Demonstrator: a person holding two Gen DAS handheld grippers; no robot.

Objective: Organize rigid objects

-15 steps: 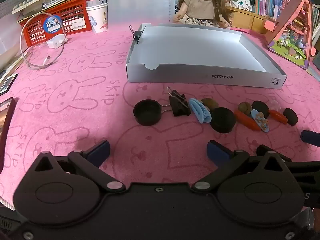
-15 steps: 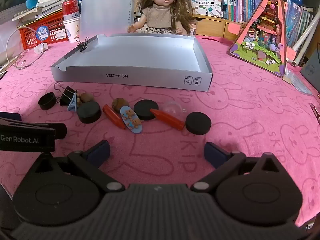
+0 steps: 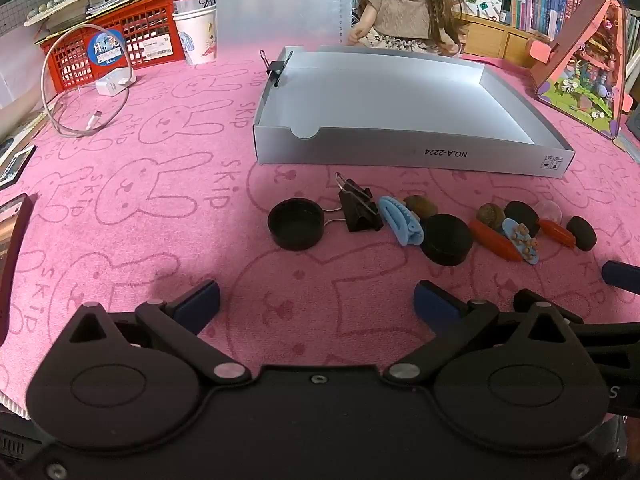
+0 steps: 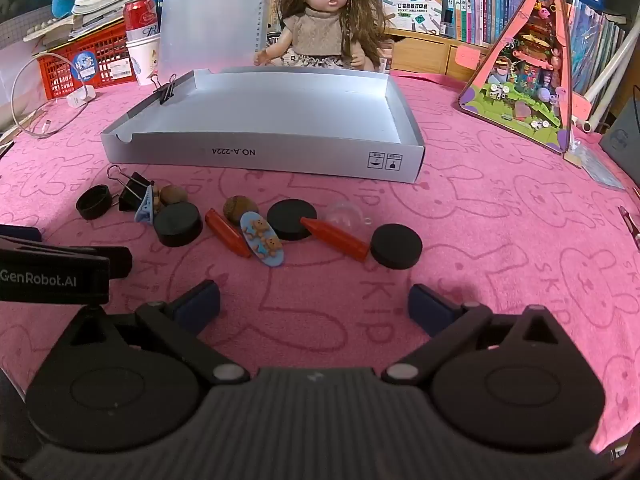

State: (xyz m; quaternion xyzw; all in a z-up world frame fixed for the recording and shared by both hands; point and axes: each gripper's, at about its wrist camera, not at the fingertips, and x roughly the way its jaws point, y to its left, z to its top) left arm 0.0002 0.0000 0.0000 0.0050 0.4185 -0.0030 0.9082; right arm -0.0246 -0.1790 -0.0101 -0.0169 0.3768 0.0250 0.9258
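A row of small objects lies on the pink cloth before an empty grey box lid (image 3: pixel 400 152) (image 4: pixel 280 156): a black cap (image 3: pixel 295 229) (image 4: pixel 94 202), a black binder clip (image 3: pixel 358 208) (image 4: pixel 132 192), a blue hair clip (image 3: pixel 402 220), black discs (image 3: pixel 447 240) (image 4: pixel 396 246), orange crayons (image 4: pixel 336 236), a blue bear clip (image 4: pixel 262 240) and brown nuts (image 4: pixel 236 205). My left gripper (image 3: pixel 316 306) is open and empty, just short of the cap. My right gripper (image 4: pixel 314 306) is open and empty, near the crayons and discs.
A doll (image 4: pixel 328 24) sits behind the box. A red basket (image 3: pixel 108 44), a can and a paper cup (image 3: pixel 198 32) stand at the back left, with a white charger cable (image 3: pixel 88 92). A pink toy house (image 4: pixel 528 72) stands at the right. Books line the back.
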